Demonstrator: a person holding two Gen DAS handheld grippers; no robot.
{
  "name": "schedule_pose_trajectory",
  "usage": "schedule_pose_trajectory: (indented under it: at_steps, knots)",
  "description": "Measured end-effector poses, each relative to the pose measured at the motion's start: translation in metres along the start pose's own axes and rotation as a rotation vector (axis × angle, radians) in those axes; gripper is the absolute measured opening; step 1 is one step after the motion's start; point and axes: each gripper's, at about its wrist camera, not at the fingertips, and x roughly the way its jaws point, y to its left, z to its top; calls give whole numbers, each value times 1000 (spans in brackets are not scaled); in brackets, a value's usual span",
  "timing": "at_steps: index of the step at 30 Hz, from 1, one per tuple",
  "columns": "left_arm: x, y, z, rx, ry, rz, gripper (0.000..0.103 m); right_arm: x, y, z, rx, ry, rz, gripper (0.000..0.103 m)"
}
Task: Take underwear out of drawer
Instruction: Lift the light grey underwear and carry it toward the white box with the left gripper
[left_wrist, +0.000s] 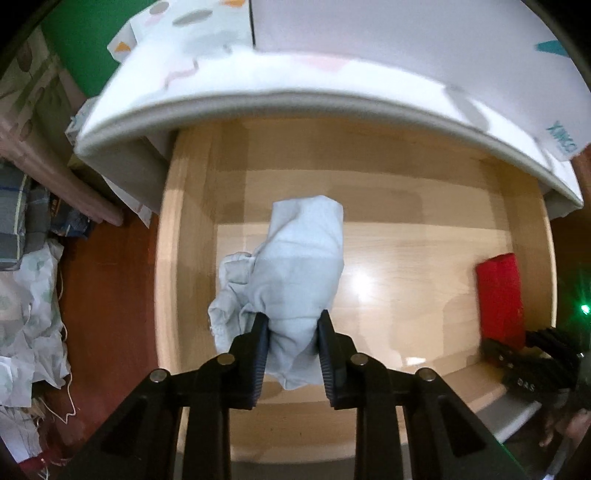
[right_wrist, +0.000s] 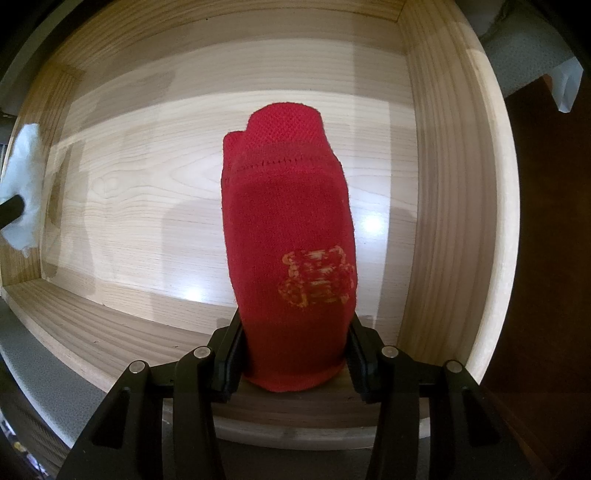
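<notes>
My left gripper (left_wrist: 291, 325) is shut on a pale blue-grey underwear bundle (left_wrist: 295, 273), held over the open light-wood drawer (left_wrist: 424, 236). My right gripper (right_wrist: 293, 332) is shut on a rolled red underwear (right_wrist: 291, 236) with a gold emblem, over the drawer's right part (right_wrist: 443, 184). In the left wrist view the red underwear (left_wrist: 500, 295) and the right gripper (left_wrist: 532, 358) show at the right. In the right wrist view the pale bundle (right_wrist: 24, 195) shows at the far left edge.
A white mattress edge (left_wrist: 295, 92) with patterned sheet overhangs the back of the drawer. Crumpled cloth and clutter (left_wrist: 33, 306) lie on the red-brown floor (left_wrist: 107, 295) to the left. Dark floor (right_wrist: 546, 258) lies right of the drawer.
</notes>
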Motion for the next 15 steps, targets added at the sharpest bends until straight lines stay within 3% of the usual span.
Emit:
schedule_pose_trajectory:
  at_steps: [15]
  knots:
    - [-91,14,-17,64,-160,1,25,0,-1,0,1,1,1,44]
